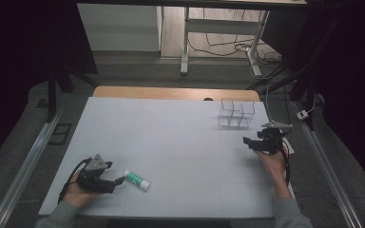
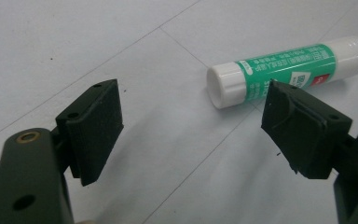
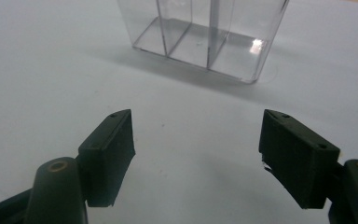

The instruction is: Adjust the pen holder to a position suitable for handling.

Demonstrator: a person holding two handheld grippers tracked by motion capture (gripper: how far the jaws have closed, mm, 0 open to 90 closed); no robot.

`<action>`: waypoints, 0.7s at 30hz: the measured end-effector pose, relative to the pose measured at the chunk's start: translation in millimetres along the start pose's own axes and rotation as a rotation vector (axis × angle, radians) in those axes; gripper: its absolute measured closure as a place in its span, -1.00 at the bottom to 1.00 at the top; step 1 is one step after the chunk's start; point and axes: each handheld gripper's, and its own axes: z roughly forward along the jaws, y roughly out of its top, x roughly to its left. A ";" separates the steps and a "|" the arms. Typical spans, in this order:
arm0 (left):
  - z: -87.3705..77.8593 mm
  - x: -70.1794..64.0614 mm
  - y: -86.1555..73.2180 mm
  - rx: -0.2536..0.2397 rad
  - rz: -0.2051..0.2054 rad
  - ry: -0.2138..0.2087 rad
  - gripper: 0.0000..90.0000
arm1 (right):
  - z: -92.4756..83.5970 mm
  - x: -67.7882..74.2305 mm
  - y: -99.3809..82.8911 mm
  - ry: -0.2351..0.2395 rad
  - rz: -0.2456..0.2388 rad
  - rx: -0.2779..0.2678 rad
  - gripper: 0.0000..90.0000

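Note:
A white glue stick with a green label (image 1: 137, 180) (image 2: 289, 70) lies on its side on the white table (image 1: 171, 142), near the front left. My left gripper (image 1: 119, 181) (image 2: 193, 126) rests just left of it, jaws open and apart from the stick, which lies past the right jaw's tip. A clear plastic organiser with several compartments (image 1: 236, 113) (image 3: 205, 32) stands at the back right. My right gripper (image 1: 248, 141) (image 3: 196, 149) hovers in front of it, open, nothing between its jaws.
The wooden desk edge (image 1: 176, 92) runs behind the white sheet. Metal rails (image 1: 24, 166) flank the table on both sides. Table legs and cables (image 1: 218, 47) lie on the floor beyond.

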 end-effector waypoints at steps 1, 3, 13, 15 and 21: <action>0.0 0.0 0.0 0.000 0.000 0.000 -0.56 | 0.0 0.0 0.0 0.000 0.000 0.000 -0.43; 0.3 0.1 0.0 0.001 0.000 0.000 -0.56 | 5.0 -3.4 0.7 -0.014 0.009 0.000 -0.42; 0.5 0.2 -0.3 0.002 0.001 -0.003 -0.56 | 14.7 -15.7 9.7 -0.047 0.021 0.001 -0.38; 0.5 0.2 -0.4 0.003 0.000 -0.004 -0.56 | 16.2 -18.9 11.7 -0.056 0.017 0.000 -0.37; -0.1 -0.4 0.0 0.001 0.002 -0.001 -0.56 | 19.6 -27.6 18.3 -0.063 0.026 -0.004 -0.28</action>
